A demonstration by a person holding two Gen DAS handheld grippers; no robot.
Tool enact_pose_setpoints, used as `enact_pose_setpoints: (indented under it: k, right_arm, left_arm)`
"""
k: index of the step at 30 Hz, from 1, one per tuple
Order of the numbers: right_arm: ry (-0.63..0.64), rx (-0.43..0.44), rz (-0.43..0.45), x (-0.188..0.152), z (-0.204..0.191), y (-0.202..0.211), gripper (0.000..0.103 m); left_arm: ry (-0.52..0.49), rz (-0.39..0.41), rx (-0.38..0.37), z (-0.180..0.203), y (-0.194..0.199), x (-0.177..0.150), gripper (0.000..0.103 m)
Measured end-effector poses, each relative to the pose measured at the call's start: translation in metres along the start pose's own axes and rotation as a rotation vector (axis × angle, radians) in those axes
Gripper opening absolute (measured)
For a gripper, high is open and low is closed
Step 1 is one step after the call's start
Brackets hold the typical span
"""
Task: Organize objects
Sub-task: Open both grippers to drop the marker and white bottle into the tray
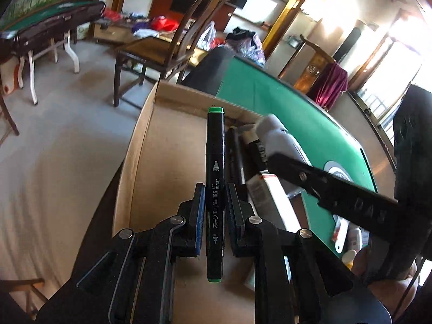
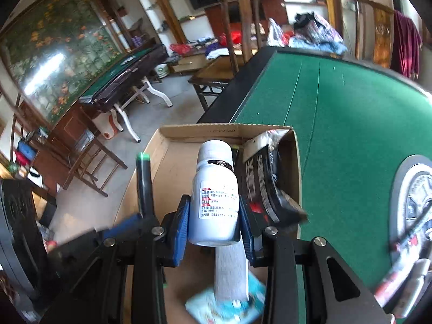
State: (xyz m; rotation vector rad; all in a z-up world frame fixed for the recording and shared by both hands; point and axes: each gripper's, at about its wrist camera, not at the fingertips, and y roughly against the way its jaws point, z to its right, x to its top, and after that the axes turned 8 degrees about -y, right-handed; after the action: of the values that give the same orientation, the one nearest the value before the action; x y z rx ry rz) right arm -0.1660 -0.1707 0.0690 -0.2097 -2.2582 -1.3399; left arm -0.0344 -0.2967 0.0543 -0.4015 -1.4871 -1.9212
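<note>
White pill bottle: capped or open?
Capped. The white pill bottle, clamped in the right gripper above the cardboard box, has its white cap on.

Box [image 2: 295, 162] on table [image 2: 337, 102]; packets [image 2: 259, 178] inside

the left claw [image 1: 215, 202] points forward and down, its two black fingers [image 1: 198, 205] pressed tight on the middle of a marker [image 1: 215, 162] that runs lengthwise between them. the right claw [image 2: 213, 216] also tilts down, its blue pads [image 2: 180, 226] clamped on the sides of a white bottle [image 2: 214, 202], cap at the far end. in the left view the right claw's finger [image 1: 337, 189] crosses from the right, close beside the left one. in the right view the left claw [image 2: 145, 213] shows blurred at near left.
</note>
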Motion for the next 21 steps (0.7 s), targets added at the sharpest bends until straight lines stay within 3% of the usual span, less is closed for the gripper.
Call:
enact_pose_setpoints:
  k: [13,21]
  right_arm:
    - [-0.026,-0.044,-0.074,0.019,-0.008,-0.057,0.034]
    - [-0.009,-0.046,-0.068,0.021,-0.013,-0.059,0.034]
  left_arm:
    - [0.021,-0.063,0.005,-0.007,-0.015,0.001,0.014]
    - [0.03,-0.08,0.019,-0.009,-0.019,0.002,0.014]
